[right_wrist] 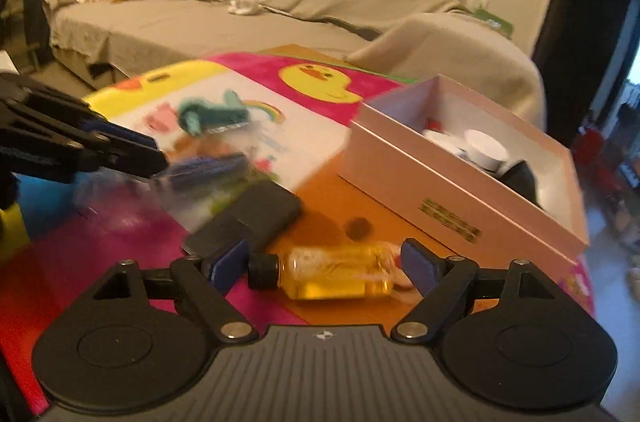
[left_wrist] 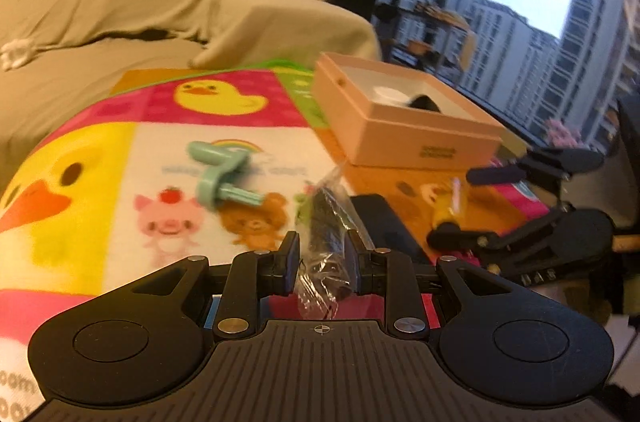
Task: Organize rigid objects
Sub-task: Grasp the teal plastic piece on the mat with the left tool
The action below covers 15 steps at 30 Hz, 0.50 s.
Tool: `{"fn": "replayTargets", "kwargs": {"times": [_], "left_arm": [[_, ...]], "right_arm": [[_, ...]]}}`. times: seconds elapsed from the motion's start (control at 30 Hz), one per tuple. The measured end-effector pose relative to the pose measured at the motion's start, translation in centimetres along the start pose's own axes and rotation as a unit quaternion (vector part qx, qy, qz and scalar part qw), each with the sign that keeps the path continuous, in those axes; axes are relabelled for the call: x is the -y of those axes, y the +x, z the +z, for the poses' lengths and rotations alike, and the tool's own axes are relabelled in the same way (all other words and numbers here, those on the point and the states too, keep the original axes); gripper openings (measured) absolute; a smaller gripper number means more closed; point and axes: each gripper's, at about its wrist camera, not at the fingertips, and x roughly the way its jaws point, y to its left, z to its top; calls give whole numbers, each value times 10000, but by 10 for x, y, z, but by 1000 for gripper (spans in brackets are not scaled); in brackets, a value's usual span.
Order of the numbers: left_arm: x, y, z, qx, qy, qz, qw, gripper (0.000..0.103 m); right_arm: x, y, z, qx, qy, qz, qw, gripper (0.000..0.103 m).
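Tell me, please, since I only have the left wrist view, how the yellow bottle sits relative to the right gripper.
Observer: The yellow bottle lies on its side between the open fingers of the right gripper, black cap pointing left. Neither finger looks to be touching it.
Operator: Thank you. What is in the pink box besides the white lid and the dark object?
Observer: The right wrist view looks into the pink box: a second white piece and something small and red lie at its back.
Operator: And does my left gripper have the plastic-wrapped item off the mat?
Observer: The left gripper holds the plastic-wrapped item by one end; blur hides whether it clears the mat.
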Motion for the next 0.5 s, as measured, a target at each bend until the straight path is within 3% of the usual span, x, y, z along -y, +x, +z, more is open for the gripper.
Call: {"fn": "replayTargets", "kwargs": {"times": [0.13,0.23,0.37,0.5], "left_arm": [[10,1,1,7,208,42,9998,28],[10,-4,6,175,191,87,9996,28],[-11,-7,24,583,-228,566,9964,28],[-32,11,43,476,-396,900,9940,28]], "right_arm": [[17,2,-12,-73,81,-628,9980,83],[35,0,-19,-136,629,-406,9971,83],[52,-1,-29,-225,1174,-100,9928,86],[56,0,-32,-256,1346,-82,9905,87]]}}
